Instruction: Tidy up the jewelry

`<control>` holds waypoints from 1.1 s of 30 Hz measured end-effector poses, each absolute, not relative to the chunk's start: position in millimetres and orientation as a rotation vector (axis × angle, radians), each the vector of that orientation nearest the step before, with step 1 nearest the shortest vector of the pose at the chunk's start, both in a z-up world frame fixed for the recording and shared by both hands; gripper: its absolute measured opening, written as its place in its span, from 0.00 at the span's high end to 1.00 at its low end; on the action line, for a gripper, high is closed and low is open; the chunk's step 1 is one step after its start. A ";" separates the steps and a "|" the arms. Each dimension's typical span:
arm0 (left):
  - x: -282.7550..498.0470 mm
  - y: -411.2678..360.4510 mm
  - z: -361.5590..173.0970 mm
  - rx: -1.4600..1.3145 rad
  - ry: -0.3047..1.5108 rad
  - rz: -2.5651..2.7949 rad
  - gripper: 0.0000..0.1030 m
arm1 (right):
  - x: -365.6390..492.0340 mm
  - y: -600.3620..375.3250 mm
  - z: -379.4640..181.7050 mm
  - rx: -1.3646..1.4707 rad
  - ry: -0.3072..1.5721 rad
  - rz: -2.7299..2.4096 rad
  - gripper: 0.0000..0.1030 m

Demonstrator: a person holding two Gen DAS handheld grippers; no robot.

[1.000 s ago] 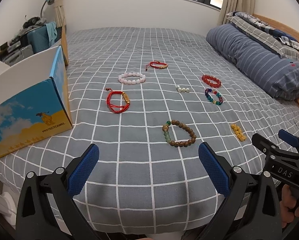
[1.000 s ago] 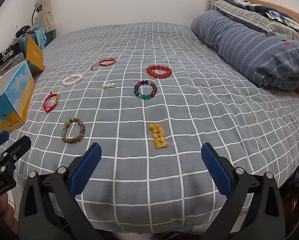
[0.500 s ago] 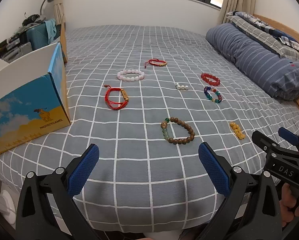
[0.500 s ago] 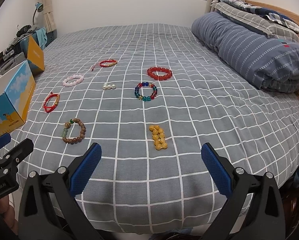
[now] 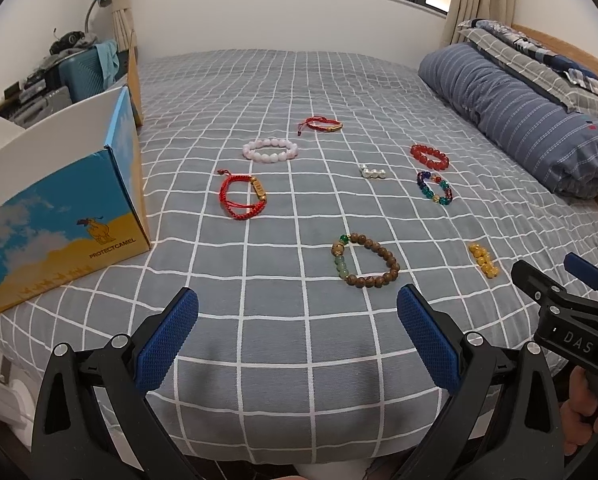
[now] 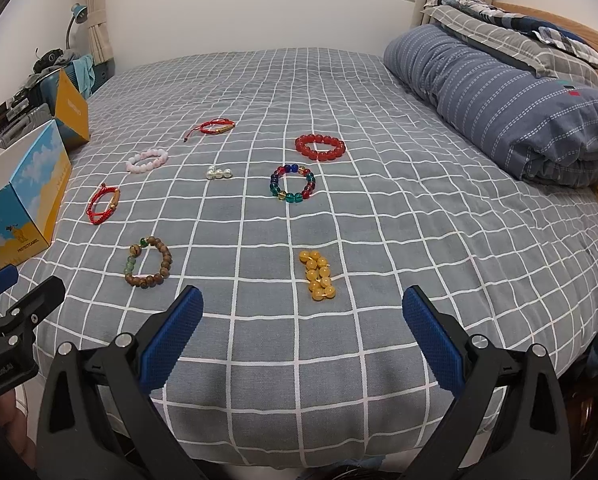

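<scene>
- The bed (image 5: 299, 80) fills the room, its grey checked cover spread flat, with a rolled duvet (image 6: 511, 100) lying along the right side.
- An open box (image 5: 59, 208) printed with sky and a camel stands on the bed's left edge; I take it for the place the jewelry is meant to go.
- The left gripper (image 5: 297, 336) hangs over the near edge of the bed, jaws spread wide, nothing between them.
- The right gripper (image 6: 303, 332) hangs beside it, jaws just as wide and just as bare.
- Eight pieces lie scattered on the cover, all apart from one another: a wooden bracelet (image 5: 365, 260) nearest the left gripper, a red cord bracelet (image 5: 241, 194) nearer the box, a pink bracelet (image 5: 270, 149), a thin red cord (image 5: 321, 124) farthest back, a red bead bracelet (image 6: 319, 147), a multicolour bracelet (image 6: 293, 184), an amber cluster (image 6: 318, 275) nearest the right gripper, and small pearls (image 6: 219, 173) in the middle.
- Nothing is picked up yet, so this looks like the very start.
- The next move calls for a low reach to a near piece and a pinch on its beads, without pinching the soft cover too.
</scene>
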State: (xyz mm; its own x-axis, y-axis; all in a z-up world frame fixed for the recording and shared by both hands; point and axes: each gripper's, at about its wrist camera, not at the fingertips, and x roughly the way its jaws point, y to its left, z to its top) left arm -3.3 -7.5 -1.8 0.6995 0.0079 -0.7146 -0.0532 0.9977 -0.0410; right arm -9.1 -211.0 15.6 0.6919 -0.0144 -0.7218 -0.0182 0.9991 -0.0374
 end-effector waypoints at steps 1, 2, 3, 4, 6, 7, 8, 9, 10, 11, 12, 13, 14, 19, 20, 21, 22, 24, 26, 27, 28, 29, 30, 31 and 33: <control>-3.0 -7.5 -1.8 -0.058 0.797 0.035 0.05 | -9.0 -211.1 15.6 -0.042 0.807 0.002 0.07; -2.9 -7.5 -1.7 -0.057 0.797 0.036 0.05 | -8.8 -211.0 15.6 -0.042 0.808 0.003 0.07; -2.9 -7.7 -2.1 -0.056 0.797 0.036 0.05 | -8.9 -210.8 15.4 -0.042 0.807 0.003 0.07; -2.9 -7.7 -2.2 -0.055 0.797 0.036 0.05 | -8.9 -210.8 15.4 -0.042 0.807 0.002 0.07; -3.0 -7.7 -2.1 -0.054 0.797 0.036 0.05 | -8.9 -210.9 15.4 -0.041 0.807 0.002 0.07; -3.0 -7.7 -2.1 -0.051 0.796 0.038 0.05 | -8.9 -210.7 15.4 -0.040 0.807 0.002 0.07; -3.1 -7.8 -2.3 -0.049 0.796 0.040 0.05 | -8.9 -210.3 15.0 -0.040 0.808 0.002 0.07; -3.4 -8.3 -2.1 -0.048 0.796 0.040 0.05 | -8.9 -210.6 15.1 -0.040 0.807 0.003 0.07; -3.3 -8.1 -2.1 -0.048 0.796 0.041 0.05 | -8.9 -210.7 15.2 -0.041 0.807 0.002 0.07; -3.3 -8.1 -2.1 -0.048 0.797 0.042 0.05 | -8.8 -210.4 15.3 -0.041 0.807 0.002 0.07; -3.2 -8.2 -1.9 -0.048 0.798 0.042 0.05 | -8.8 -210.8 15.2 -0.040 0.808 0.003 0.07; -3.1 -8.3 -2.0 -0.047 0.799 0.043 0.05 | -8.9 -210.8 15.2 -0.041 0.807 0.003 0.07; -2.9 -8.4 -2.0 -0.045 0.802 0.046 0.05 | -8.8 -210.5 15.2 -0.042 0.807 0.002 0.07; -2.8 -9.5 -1.7 -0.040 0.807 0.050 0.05 | -8.6 -210.9 14.9 -0.040 0.808 0.001 0.07; -2.8 -9.6 -1.8 -0.039 0.806 0.050 0.05 | -8.5 -210.7 14.6 -0.040 0.808 0.001 0.07; -2.5 -9.5 -1.7 -0.038 0.808 0.052 0.05 | -8.2 -210.3 14.2 -0.040 0.809 0.000 0.07; -2.1 -9.6 -1.7 -0.037 0.809 0.052 0.05 | -8.0 -210.8 14.0 -0.040 0.810 0.000 0.07; -1.5 -9.5 -1.5 -0.037 0.810 0.053 0.05 | -7.3 -210.6 13.2 -0.040 0.812 0.000 0.07; -0.6 -8.6 -1.2 -0.040 0.813 0.053 0.05 | -6.2 -210.7 12.7 -0.040 0.814 0.002 0.07; 0.4 -8.0 -0.8 -0.042 0.814 0.053 0.05 | -5.8 -211.1 12.5 -0.040 0.815 0.002 0.07; 1.9 -7.5 -0.1 -0.041 0.815 0.055 0.05 | -4.7 -211.2 12.3 -0.038 0.818 0.003 0.07; 3.2 -7.1 0.5 -0.039 0.816 0.056 0.05 | -3.6 -211.5 12.2 -0.035 0.820 0.003 0.07; 5.7 -6.1 2.4 -0.038 0.815 0.056 0.05 | -1.9 -211.4 13.0 -0.034 0.821 0.004 0.07; 7.9 -4.8 4.2 -0.039 0.812 0.058 0.05 | 0.0 -211.0 14.5 -0.033 0.822 0.006 0.07; 14.6 -2.1 9.3 -0.040 0.809 0.062 0.05 | 6.2 -209.4 19.9 -0.030 0.826 0.014 0.07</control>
State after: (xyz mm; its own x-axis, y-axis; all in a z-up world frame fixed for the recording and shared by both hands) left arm 14.6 -2.1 9.3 0.6885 0.0399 -0.7242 -0.0705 0.9974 -0.0121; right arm 6.2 -209.4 19.9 0.6779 0.0006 -0.7352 -0.0240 0.9995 -0.0214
